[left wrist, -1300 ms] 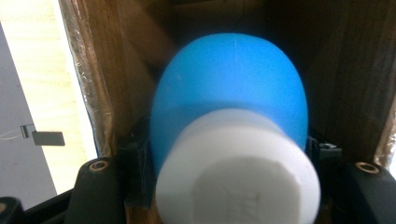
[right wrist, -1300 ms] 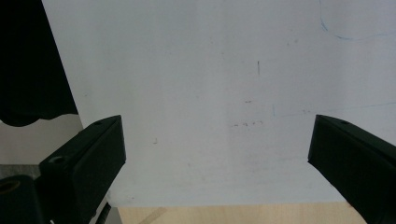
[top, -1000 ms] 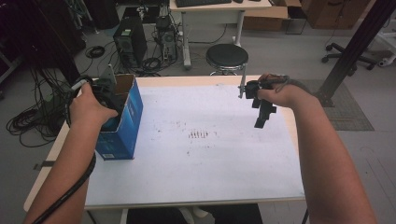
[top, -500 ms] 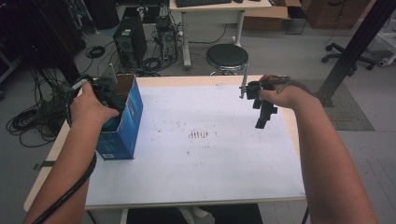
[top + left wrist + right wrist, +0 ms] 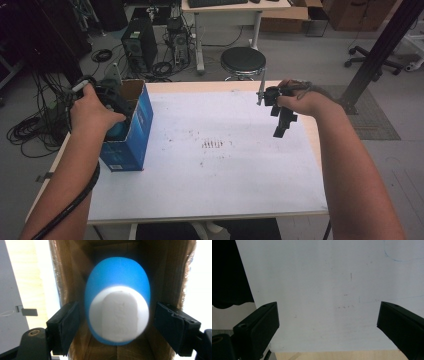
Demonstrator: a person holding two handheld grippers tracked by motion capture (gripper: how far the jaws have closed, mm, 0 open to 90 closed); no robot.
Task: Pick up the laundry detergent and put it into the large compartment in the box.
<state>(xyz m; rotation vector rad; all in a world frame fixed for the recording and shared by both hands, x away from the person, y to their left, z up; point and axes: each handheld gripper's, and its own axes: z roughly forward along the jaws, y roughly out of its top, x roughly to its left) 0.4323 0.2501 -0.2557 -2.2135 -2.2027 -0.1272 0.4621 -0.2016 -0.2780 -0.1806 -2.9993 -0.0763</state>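
A blue bottle (image 5: 117, 282) with a white cap (image 5: 118, 312) stands inside an open blue cardboard box (image 5: 131, 135) at the table's left edge. My left gripper (image 5: 117, 315) reaches down into the box and is open, one jaw on each side of the bottle with a small gap at both. In the high view the person's left hand covers most of that gripper (image 5: 112, 100). My right gripper (image 5: 280, 131) hangs open above the right side of the white table (image 5: 215, 180), jaws pointing down. Its own view shows the right gripper (image 5: 328, 315) holding nothing, over the bare table top (image 5: 324, 277).
Faint dark marks (image 5: 214, 144) dot the middle of the table. Beyond the far edge stand a black stool (image 5: 243, 61), computer towers (image 5: 140, 42) and a tangle of cables (image 5: 35, 127). A black post (image 5: 380, 50) rises at the right.
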